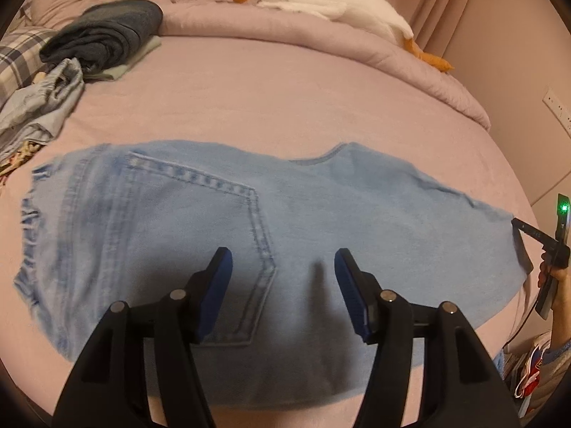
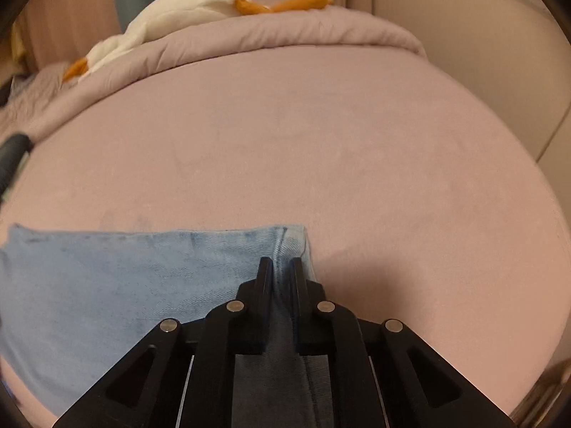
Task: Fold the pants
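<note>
Light blue jeans (image 1: 321,221) lie folded across the pink bed sheet (image 1: 285,100), back pocket up and waistband at the left. My left gripper (image 1: 282,257) hangs open just over the denim beside the pocket seam, with nothing between its blue pads. In the right wrist view my right gripper (image 2: 282,267) is shut on the right end of the jeans (image 2: 142,285), and a strip of denim runs between its fingers. The right gripper (image 1: 519,246) also shows at the jeans' right edge in the left wrist view, held by a person's hand (image 1: 549,274).
A stack of dark folded clothes (image 1: 103,35) and a crumpled pale blue garment (image 1: 46,100) lie at the far left of the bed. A rolled pink duvet (image 1: 321,46) with a white plush goose (image 1: 321,0) runs along the back. The wall (image 1: 528,107) is on the right.
</note>
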Available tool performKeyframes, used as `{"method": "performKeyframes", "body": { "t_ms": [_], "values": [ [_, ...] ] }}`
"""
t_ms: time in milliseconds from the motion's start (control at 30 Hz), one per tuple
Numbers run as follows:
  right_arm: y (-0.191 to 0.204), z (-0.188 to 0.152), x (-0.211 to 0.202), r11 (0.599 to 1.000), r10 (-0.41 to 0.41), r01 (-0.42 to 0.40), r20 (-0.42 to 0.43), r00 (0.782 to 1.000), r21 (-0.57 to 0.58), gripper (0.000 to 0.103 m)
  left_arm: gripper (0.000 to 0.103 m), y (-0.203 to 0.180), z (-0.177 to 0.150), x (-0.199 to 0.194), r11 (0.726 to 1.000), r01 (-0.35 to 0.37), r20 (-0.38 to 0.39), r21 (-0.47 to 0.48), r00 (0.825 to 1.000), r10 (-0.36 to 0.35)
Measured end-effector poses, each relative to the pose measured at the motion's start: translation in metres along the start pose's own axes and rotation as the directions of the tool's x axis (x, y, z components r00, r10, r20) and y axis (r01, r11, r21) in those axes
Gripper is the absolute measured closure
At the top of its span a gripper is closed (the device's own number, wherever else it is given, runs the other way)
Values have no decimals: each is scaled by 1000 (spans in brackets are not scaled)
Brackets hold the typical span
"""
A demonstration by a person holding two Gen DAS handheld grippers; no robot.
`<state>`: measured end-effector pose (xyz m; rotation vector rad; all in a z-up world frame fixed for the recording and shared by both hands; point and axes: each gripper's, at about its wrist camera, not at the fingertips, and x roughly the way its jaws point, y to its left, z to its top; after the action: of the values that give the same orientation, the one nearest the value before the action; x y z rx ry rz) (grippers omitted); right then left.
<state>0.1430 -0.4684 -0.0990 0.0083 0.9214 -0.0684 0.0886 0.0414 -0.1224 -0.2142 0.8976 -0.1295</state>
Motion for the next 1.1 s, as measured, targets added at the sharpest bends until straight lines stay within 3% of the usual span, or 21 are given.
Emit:
{"method": "performKeyframes", "body": {
  "t_ms": [67, 167, 200, 267, 367, 467, 533, 567, 633, 767, 867, 967, 1067, 1100],
  "values": [
    [4, 4, -13, 999, -44, 44, 31, 999, 4, 85, 43, 4, -2, -12, 1000, -14, 35, 9, 999, 14],
    [13, 5, -39, 996, -87, 88, 109, 990, -3, 85, 42, 19, -7, -22, 997, -71, 68, 1, 995, 71],
    [19, 1, -46, 998, -62, 64, 128, 990, -13, 85, 42, 30, -10, -23, 997, -78, 65, -24, 995, 80],
    [37, -9, -58, 997, 70, -63, 136, 988, -53, 85, 44, 42, -15, -23, 995, -80, 55, -60, 995, 84],
    [83, -39, -60, 961, 230, -213, 81, 970, -177, 85, 60, 57, -24, -15, 994, -88, 12, -72, 996, 89],
    [124, -76, -41, 917, 271, -273, -47, 961, -291, 83, 61, 61, -31, -22, 996, -55, 6, -71, 998, 55],
    [136, -92, -41, 916, 208, -190, 16, 978, -353, 82, 61, 66, -37, -37, 996, -19, 24, -83, 999, 21],
    [136, -92, -42, 918, 191, -179, 2, 981, -354, 82, 59, 72, -42, -49, 994, 12, 51, -109, 999, -7],
    [133, -82, -45, 931, 189, -191, -37, 981, -311, 82, 49, 84, -51, -67, 987, 34, 102, -159, 995, -18],
    [149, -72, -65, 922, 239, -227, 2, 971, -313, 74, 47, 115, -70, -92, 953, 87, 154, -291, 987, -44],
    [179, -68, -73, 886, 334, -309, 12, 943, -344, 71, 47, 134, -82, -90, 919, 99, 146, -383, 988, -46],
    [218, -66, -75, 839, 427, -398, -5, 904, -371, 71, 47, 143, -84, -81, 872, 160, 158, -463, 983, -97],
    [264, -70, -70, 761, 536, -519, -74, 841, -388, 71, 42, 147, -76, -70, 840, 169, 161, -516, 982, -98],
    [278, -76, -69, 737, 560, -547, -94, 823, -396, 71, 36, 152, -77, -63, 801, 205, 165, -563, 977, -134]
  ]
}}
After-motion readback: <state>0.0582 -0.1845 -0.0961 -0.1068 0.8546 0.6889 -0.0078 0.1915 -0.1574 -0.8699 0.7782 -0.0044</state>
